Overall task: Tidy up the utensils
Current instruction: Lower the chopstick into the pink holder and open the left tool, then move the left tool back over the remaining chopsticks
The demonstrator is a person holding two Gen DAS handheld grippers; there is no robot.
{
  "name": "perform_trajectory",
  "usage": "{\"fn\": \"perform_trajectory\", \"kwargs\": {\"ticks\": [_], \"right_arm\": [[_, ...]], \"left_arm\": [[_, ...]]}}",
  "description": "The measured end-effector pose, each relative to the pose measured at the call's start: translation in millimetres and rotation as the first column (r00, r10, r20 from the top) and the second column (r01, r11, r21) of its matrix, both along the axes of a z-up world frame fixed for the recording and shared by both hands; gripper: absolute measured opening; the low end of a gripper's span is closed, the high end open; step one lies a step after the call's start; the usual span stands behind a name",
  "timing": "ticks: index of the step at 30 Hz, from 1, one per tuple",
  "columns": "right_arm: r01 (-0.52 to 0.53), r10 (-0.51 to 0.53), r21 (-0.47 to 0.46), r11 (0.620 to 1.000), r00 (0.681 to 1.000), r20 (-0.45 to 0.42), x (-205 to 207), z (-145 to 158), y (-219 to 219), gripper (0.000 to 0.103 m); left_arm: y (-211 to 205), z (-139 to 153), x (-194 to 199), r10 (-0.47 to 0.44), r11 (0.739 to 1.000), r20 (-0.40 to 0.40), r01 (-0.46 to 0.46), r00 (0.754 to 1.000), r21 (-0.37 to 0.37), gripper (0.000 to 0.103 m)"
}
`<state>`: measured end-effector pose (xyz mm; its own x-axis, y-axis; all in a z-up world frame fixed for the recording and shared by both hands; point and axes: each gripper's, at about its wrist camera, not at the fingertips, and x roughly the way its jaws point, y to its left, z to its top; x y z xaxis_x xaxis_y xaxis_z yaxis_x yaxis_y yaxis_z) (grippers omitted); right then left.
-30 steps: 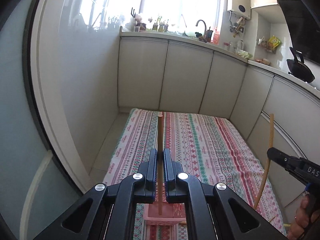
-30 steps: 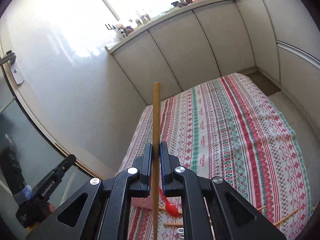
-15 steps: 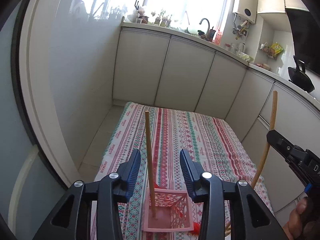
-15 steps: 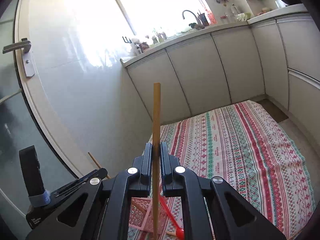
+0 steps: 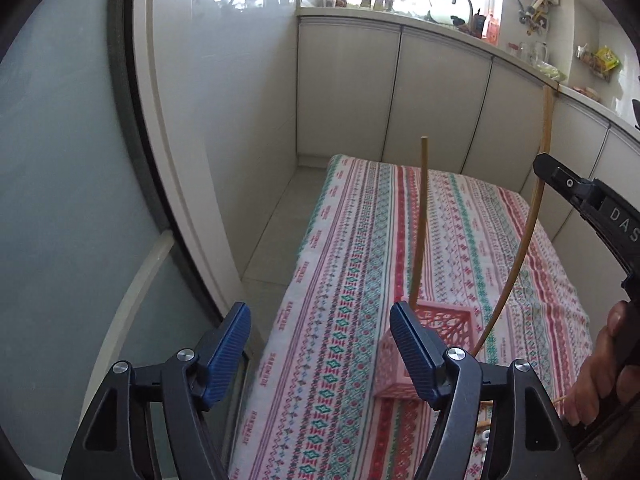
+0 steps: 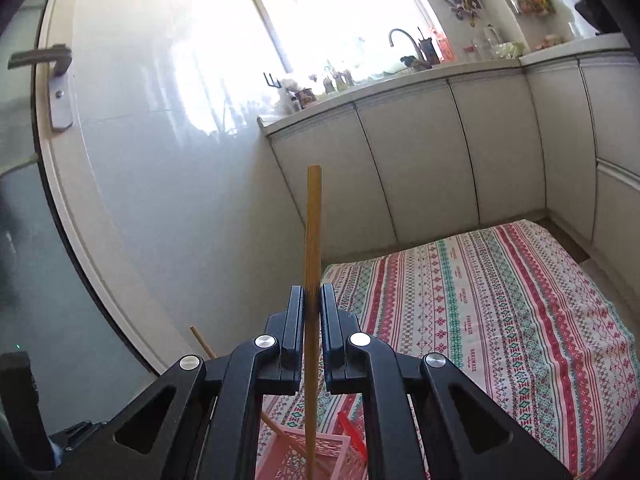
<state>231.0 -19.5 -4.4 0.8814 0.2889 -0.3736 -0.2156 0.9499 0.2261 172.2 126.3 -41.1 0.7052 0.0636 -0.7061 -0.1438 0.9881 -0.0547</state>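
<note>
While the left tongs (image 5: 320, 344) are opening on nothing, the right tongs (image 6: 312, 300) pinch a chopstick (image 6: 313, 240). Lower it upright into the pink basket (image 5: 436, 320) at six o'clock — clear of the standing chopstick (image 5: 420, 220).

Both wrist views looked down along their tongs, close over the counter (image 5: 460, 216), sharing the pink basket (image 5: 440, 320) and cabinets (image 6: 420, 168).
</note>
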Motion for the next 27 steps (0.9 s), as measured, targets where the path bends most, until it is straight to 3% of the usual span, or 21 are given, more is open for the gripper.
{"fn": "perform_trajectory", "kwargs": {"ticks": [6, 14, 19, 23, 27], "right_arm": [[-0.026, 0.02, -0.112, 0.993, 0.999, -0.047, 13.7, -38.7, 20.5, 0.008], [-0.097, 0.084, -0.087, 0.991, 0.986, -0.142, 20.4, -64.7, 21.1, 0.008], [-0.171, 0.164, -0.01, 0.985, 0.962, -0.217, 20.4, -62.4, 17.6, 0.012], [-0.174, 0.171, 0.01, 0.985, 0.957, -0.233, 11.6, -48.9, 5.9, 0.028], [-0.139, 0.135, 0.003, 0.99, 0.95, -0.28, -1.1, -31.6, -16.7, 0.036]], "left_arm": [[7.2, -15.3, 5.3, 0.018, 1.0, -0.076, -0.02, 0.997, -0.018, 0.073], [5.5, -21.1, 9.2, 0.0, 0.999, -0.113, -0.004, 0.994, -0.039, 0.073], [3.9, -22.9, 8.5, -0.009, 0.998, -0.129, 0.001, 0.992, -0.061, 0.073], [-2.8, -21.1, 7.2, -0.041, 0.996, -0.136, 0.03, 0.99, -0.084, 0.073], [-16.6, -17.5, 4.1, -0.086, 0.993, -0.137, 0.073, 0.987, -0.096, 0.074]]}}
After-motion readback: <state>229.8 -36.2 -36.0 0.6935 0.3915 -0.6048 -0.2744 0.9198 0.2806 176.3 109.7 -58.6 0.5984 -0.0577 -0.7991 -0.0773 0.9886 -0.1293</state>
